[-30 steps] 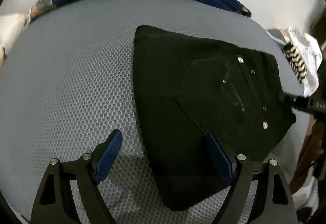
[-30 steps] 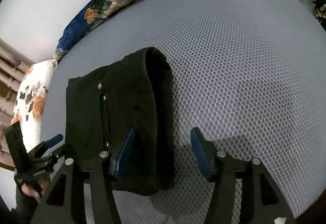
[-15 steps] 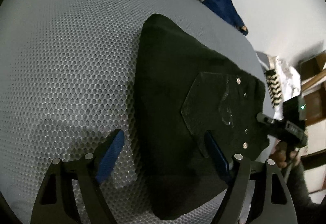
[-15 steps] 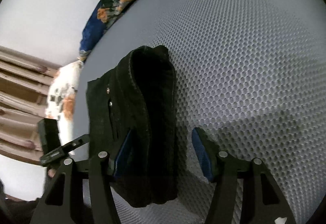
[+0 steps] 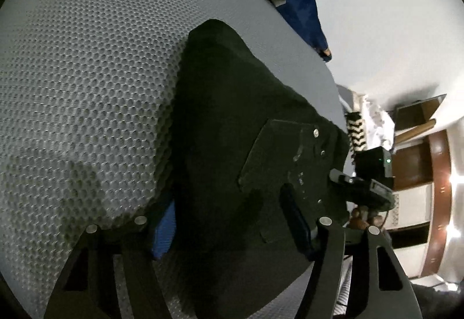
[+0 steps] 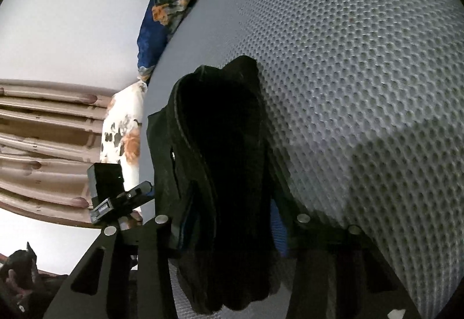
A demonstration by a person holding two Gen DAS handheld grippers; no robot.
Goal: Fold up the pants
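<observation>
The folded black denim pants (image 5: pixel 232 144), a thick, soft, limp bundle on the grey honeycomb-mesh mattress (image 5: pixel 87 72), sit between the spread fingers of the left hand-held gripper (image 5: pixel 232 223) and right hand-held gripper (image 6: pixel 229 217), best gripped through all layers at opposite edges.

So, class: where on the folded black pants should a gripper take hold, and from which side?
Grip the pants at the thick near end of the stacked layers, coming from the near side so one bite catches every layer. The right gripper straddles that end.
</observation>
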